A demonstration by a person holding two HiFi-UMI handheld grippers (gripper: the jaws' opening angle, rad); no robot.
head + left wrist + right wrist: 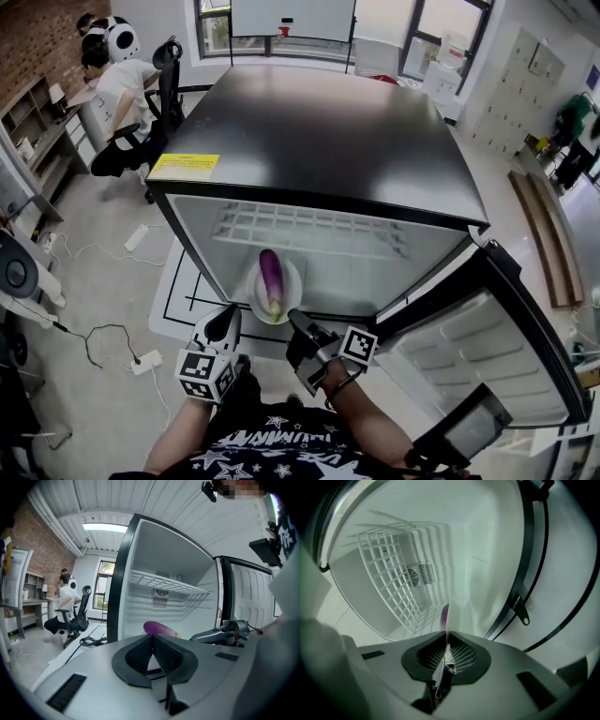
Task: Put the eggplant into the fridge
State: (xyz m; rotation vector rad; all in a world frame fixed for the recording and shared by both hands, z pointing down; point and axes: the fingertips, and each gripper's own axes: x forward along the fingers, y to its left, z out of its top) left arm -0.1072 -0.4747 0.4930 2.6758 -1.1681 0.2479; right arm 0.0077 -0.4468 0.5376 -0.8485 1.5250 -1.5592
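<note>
Right gripper [447,646]: ribbed black pads pinched together on the thin rim of a white plate [453,613], seen edge-on in the right gripper view. In the head view it meets the plate's near right edge. The right forearm is bare and comes up from bottom centre, angled left, with the marker cube on its right side.

Left gripper [152,638]: jaws together with nothing between them. It sits just left of the plate, tips aimed at the fridge opening, marker cube low. The left forearm is also bare and roughly parallel to the right one.

The plate is round, smooth and glossy white. It's at the front of the fridge [319,131] cavity, below the wire shelf [309,230]. Can't tell whether it's resting on the floor or only carried.

The eggplant [271,281] lies on the plate: slim, elongated, glossy purple skin. Its long axis runs front to back, near vertical in the head view. The dark rounded end points into the fridge and the paler end faces the person. It sits on the plate, clear of both grippers.

Fridge: flat glossy black top, white moulded plastic liner, white coated wire grid shelf. There's a yellow label [185,166] on the front left corner. The door [469,347] is swung open to the right, with a ribbed white inner panel.
</note>
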